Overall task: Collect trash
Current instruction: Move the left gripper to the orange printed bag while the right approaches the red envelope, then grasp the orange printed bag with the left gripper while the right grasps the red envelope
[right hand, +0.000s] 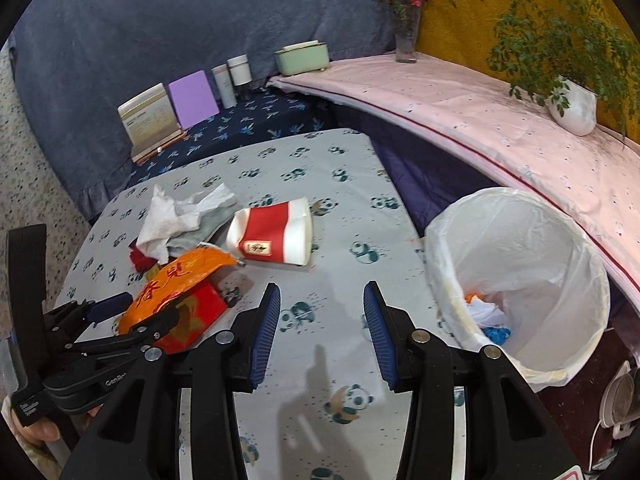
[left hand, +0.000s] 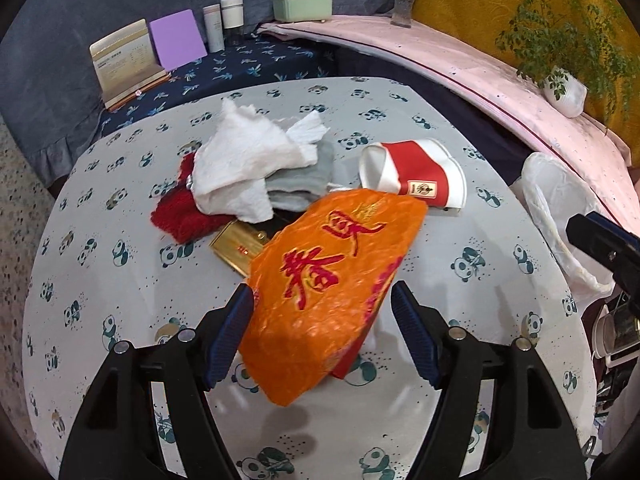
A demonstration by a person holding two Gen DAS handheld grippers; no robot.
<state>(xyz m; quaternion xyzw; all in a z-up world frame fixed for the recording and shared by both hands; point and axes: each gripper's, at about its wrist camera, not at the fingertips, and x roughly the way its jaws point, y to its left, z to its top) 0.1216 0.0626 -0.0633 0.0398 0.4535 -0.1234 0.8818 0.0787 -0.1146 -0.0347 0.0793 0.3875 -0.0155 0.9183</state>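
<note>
An orange wrapper with red characters (left hand: 324, 296) lies between the fingers of my left gripper (left hand: 322, 320), whose jaws stand open around it. It also shows in the right wrist view (right hand: 180, 280), over a red box (right hand: 196, 316). Behind it lie a crushed red and white paper cup (left hand: 416, 176) (right hand: 276, 236), crumpled white tissue (left hand: 244, 164) (right hand: 168, 220), a grey cloth (left hand: 308, 176), a red knitted piece (left hand: 180, 212) and a gold box (left hand: 238, 248). My right gripper (right hand: 322, 332) is open and empty above the table, left of the white-lined trash bin (right hand: 520, 280).
The table has a panda-print cloth (left hand: 120, 280). The bin (left hand: 556, 208) stands at its right edge and holds some scraps. Behind are a dark blue shelf with cards and bottles (left hand: 216, 24), a green box (left hand: 302, 6), a flower vase (right hand: 406, 36) and a potted plant (right hand: 572, 104).
</note>
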